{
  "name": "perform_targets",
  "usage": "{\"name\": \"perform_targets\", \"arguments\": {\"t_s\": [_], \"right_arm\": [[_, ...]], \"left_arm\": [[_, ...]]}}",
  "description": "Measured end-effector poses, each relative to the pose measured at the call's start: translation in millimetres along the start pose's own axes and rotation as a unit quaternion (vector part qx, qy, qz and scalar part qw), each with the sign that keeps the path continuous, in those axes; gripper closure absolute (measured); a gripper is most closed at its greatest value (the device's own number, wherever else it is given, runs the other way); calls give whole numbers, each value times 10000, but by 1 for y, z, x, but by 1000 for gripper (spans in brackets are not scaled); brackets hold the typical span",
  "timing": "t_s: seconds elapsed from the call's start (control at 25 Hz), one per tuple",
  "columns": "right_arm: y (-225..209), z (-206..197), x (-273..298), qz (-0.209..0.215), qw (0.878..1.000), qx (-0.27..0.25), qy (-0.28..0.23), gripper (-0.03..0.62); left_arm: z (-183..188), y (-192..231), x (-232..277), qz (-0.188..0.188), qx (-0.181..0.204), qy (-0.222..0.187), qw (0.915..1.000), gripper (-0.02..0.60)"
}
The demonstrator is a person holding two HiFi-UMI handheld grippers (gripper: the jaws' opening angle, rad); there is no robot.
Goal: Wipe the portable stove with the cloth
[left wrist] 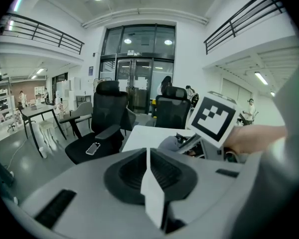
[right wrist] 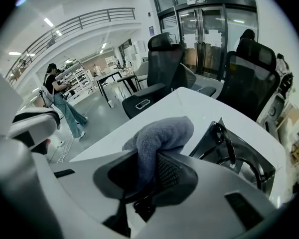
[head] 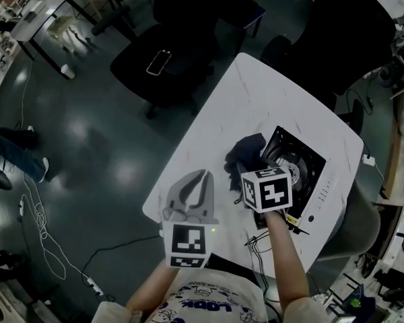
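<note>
Head view: the white counter (head: pixel 256 93) carries a black stove (head: pixel 303 155), set toward the counter's 4 o'clock side, with its burner ring exposed.

Right gripper (right wrist: pixel 147 158): the fingers (right wrist: pixel 177 176) are closed on a grey cloth (right wrist: pixel 162 133). The cloth bunches up out of the grip and folds over the tips. In the head view it sits at the stove's 9 o'clock edge. Contact with the stove cannot be confirmed.

Left gripper (left wrist: pixel 148 158): the fingers (left wrist: pixel 162 176) are pressed fully together with nothing between them. In the head view it is held at the counter's edge, at 8 o'clock from the right gripper and apart from the stove.

A black chair (head: pixel 131 69) stands at 11 o'clock from the counter, with a phone (head: pixel 158 62) lying on its seat.
</note>
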State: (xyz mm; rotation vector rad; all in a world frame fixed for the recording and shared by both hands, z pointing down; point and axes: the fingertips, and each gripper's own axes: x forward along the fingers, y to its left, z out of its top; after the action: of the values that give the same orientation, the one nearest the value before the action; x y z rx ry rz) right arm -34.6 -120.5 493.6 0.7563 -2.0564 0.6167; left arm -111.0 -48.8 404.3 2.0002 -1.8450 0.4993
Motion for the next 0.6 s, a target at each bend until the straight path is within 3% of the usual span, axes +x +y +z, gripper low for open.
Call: {"name": "perform_targets", "arguments": {"t_s": [0.6], "right_arm": [[-41, 29, 8, 5, 9997, -229, -21, 497]], "left_arm": [[2, -19, 41, -175, -164, 308, 9992, 551]]}}
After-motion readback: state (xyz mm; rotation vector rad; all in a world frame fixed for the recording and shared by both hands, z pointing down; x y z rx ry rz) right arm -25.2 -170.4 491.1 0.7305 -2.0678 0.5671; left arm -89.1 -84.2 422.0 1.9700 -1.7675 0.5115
